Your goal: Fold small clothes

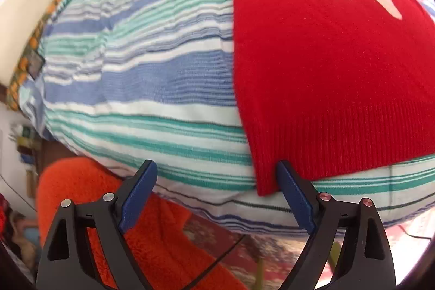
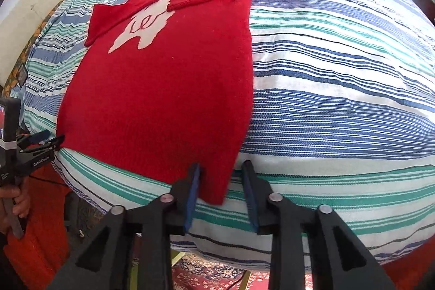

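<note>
Red sweater (image 2: 163, 89) on striped bedcover (image 2: 339, 105)

My left gripper (image 1: 217, 195) and right gripper (image 2: 221, 193) share one build: black angular arms, round silver pivot pins, flat blue pads (image 1: 138, 196) lining each finger. White lettering, seemingly a maker's mark, runs along my left one's side. I wear fuzzy orange clothing (image 1: 89, 186).

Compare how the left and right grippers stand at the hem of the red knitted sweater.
The left gripper stands wide open, while the right gripper stands narrower. Only one blue pad of the left gripper meets the red knitted sweater, at its corner; the right gripper straddles the other hem corner, unclamped. Both point down at the hem on the striped bedcover.
</note>
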Motion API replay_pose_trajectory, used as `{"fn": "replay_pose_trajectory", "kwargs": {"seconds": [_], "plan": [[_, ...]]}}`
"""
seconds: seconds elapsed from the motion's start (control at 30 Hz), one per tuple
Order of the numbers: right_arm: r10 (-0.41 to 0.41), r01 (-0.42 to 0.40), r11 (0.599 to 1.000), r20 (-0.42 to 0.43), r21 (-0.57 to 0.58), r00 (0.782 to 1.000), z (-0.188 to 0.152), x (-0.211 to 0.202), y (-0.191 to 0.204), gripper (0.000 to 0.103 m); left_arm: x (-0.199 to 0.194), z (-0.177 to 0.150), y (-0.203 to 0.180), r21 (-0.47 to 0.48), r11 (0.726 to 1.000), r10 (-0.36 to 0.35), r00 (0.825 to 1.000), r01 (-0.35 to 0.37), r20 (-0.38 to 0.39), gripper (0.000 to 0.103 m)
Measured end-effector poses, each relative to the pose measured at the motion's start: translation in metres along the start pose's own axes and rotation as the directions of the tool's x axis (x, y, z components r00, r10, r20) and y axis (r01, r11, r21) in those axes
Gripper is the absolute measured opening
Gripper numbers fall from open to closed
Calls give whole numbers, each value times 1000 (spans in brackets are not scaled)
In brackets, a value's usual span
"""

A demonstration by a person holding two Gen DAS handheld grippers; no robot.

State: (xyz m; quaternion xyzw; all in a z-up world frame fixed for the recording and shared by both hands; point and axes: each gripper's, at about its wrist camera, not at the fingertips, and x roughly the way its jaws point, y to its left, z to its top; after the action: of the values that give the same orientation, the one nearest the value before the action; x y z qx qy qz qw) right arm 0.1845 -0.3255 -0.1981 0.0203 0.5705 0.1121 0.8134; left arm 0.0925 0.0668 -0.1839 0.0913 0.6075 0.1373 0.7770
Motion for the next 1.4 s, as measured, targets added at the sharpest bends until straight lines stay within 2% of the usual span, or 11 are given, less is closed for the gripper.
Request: {"fn": "replay_pose_trajectory", "kwargs": {"seconds": [0.2, 0.33, 0.43, 0.63, 0.77, 0.83, 0.97, 1.13, 1.3, 1.37, 1.4], "plan": [[-67, 67, 998, -20, 9, 998, -10, -16, -5, 59, -2, -13, 28, -107, 991, -92, 988, 79, -126, 92], [-134, 126, 987, 74, 102, 988, -10, -51, -28, 59, -47, -17, 53, -177, 981, -83, 996, 85, 20, 92], [-191, 179, 980, 149, 90, 970, 2, -81, -37, 60, -72, 0, 52, -187, 973, -106, 982, 135, 156, 93], [31, 0, 986, 183, -170, 983, 40, -78, 20, 60, -42, 36, -9, -21, 962, -262, 945, 271, 194, 94], [123, -112, 960, 26, -256, 992, 31, -12, 50, 60, -4, 20, -41, 123, 972, -206, 977, 198, 53, 93], [75, -102, 966, -121, -239, 990, 21, 23, 44, 60, -12, 14, -22, 59, 968, -248, 966, 243, 77, 93], [107, -122, 952, -70, -281, 992, 48, -16, 42, 58, -27, 15, 26, -168, 944, -249, 946, 286, 209, 94], [5, 65, 826, 124, -560, 992, 149, -23, 75, 60, -5, 24, 49, -320, 908, -221, 959, 269, 180, 94], [-103, 140, 651, 96, -746, 990, 209, 73, 121, 60, 5, 21, 56, -342, 911, -192, 971, 230, 142, 94], [-160, 148, 630, 59, -762, 985, 216, 116, 129, 57, 3, 18, 50, -326, 922, -176, 975, 211, 132, 94], [-160, 146, 651, 52, -745, 986, 219, 127, 129, 45, 2, 17, 49, -321, 925, -172, 977, 205, 128, 94]]}}
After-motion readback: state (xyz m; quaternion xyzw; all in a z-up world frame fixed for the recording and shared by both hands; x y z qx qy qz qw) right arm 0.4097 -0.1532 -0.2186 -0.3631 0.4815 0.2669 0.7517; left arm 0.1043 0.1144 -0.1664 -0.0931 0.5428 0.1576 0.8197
